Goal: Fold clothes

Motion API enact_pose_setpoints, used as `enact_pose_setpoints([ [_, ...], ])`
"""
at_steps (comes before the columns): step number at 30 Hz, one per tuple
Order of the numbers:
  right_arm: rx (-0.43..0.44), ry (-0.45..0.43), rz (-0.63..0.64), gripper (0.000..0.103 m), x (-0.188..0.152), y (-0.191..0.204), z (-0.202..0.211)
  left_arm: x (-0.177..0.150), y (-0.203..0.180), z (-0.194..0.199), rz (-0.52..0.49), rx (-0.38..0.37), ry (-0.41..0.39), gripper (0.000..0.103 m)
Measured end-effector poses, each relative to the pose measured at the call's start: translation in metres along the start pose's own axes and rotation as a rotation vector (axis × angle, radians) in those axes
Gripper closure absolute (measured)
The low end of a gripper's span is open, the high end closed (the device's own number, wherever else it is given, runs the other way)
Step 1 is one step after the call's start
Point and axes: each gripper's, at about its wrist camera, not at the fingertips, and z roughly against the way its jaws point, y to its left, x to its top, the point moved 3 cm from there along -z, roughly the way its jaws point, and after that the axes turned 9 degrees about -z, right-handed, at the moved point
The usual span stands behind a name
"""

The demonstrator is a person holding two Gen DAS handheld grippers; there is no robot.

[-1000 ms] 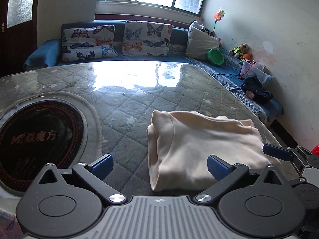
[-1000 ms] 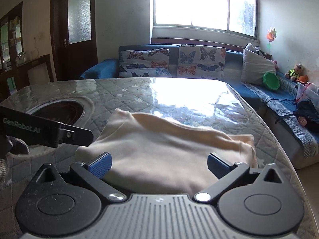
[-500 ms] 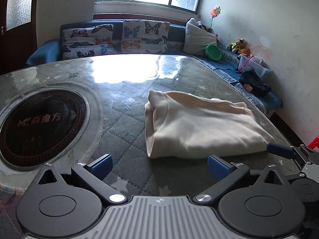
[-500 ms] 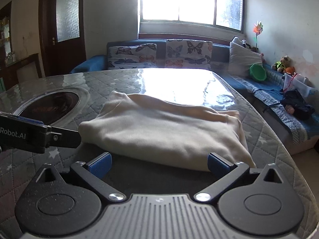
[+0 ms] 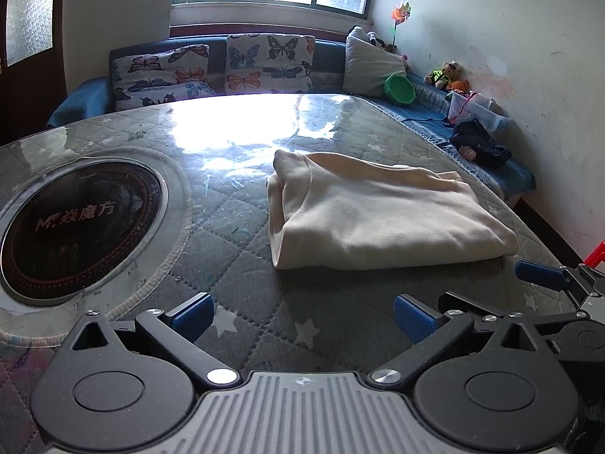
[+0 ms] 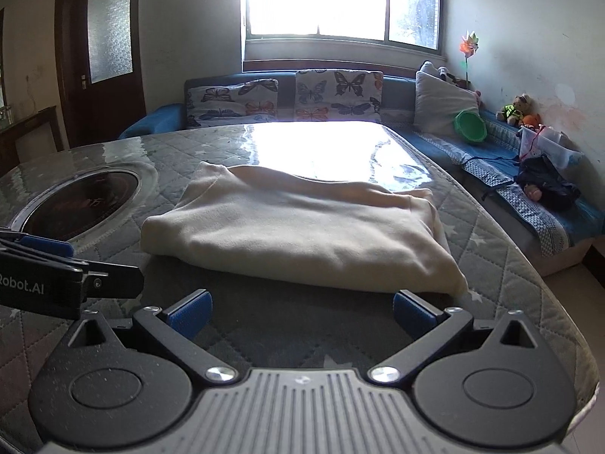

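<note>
The cream garment's [image 5: 378,215] far edge is washed out by window glare on the worktop [image 5: 242,234]. It lies just ahead of both tools, touching neither: left tool [image 5: 302,316] and right tool [image 6: 300,312] each have jaws spread wide, empty. It is folded into a thick, soft-edged rectangle.
</note>
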Motion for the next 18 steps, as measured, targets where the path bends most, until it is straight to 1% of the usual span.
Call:
enact_pose_setpoints([
  [9,-0.022,-0.003,-0.025,0.000,-0.0023,-0.0039,0.0017,-0.0033,-0.0024,0.0032,-0.009,0.003,-0.001,0.000],
  [18,-0.025,-0.009,-0.032,0.000,-0.0029,-0.0038,0.0033,-0.0056,-0.0051,0.0043,-0.012,0.018,0.001,0.000],
])
